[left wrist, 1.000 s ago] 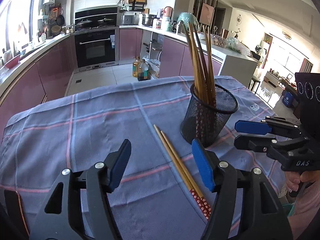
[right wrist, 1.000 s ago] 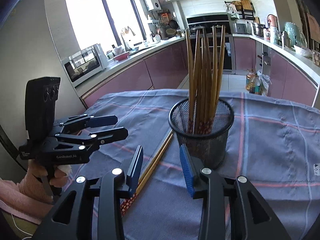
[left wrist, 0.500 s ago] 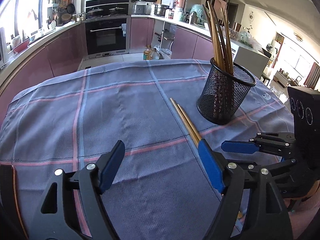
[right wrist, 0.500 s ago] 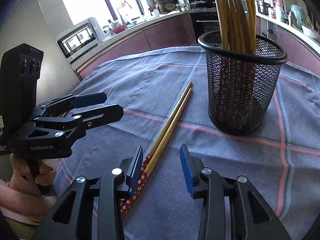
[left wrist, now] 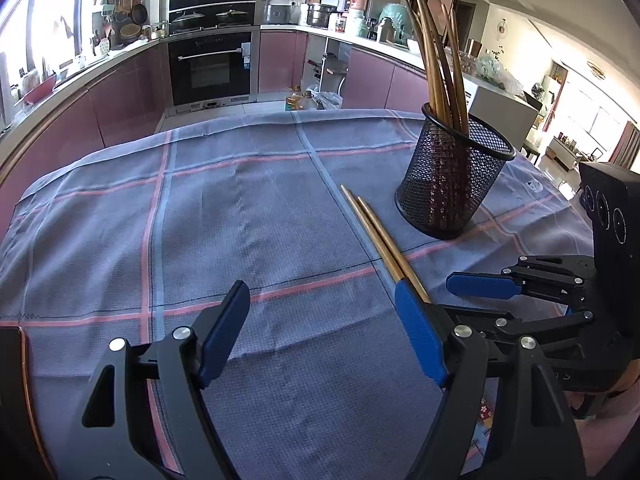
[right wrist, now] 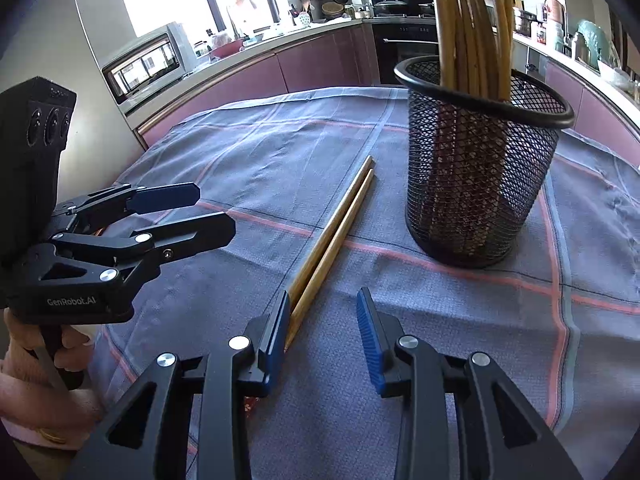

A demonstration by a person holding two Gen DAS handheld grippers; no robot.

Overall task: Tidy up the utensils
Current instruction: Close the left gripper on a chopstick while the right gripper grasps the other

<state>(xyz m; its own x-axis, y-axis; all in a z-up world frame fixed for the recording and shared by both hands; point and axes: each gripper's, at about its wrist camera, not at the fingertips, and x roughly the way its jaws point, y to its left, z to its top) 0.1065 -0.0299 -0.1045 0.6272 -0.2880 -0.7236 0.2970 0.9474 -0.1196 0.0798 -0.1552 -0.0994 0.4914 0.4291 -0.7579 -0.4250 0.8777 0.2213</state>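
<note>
The desk (left wrist: 256, 216) wears a loose blue-grey checked cloth (right wrist: 280, 152); if jaws drag on it, it could ruck and tip the black mesh holder (right wrist: 480, 168), which stands upright and already carries a sheaf of chopsticks (right wrist: 468, 20). Two loose chopsticks (right wrist: 332, 232), slim, golden-brown, with patterned red ends, lie side by side just beside the holder. The left gripper (left wrist: 320, 328) hovers with jaws wide and empty. The right gripper (right wrist: 323, 320) is closing narrow jaws; the pair lies at its left pad, not clearly between, so the pads may miss both sticks or catch one and roll the other away.
</note>
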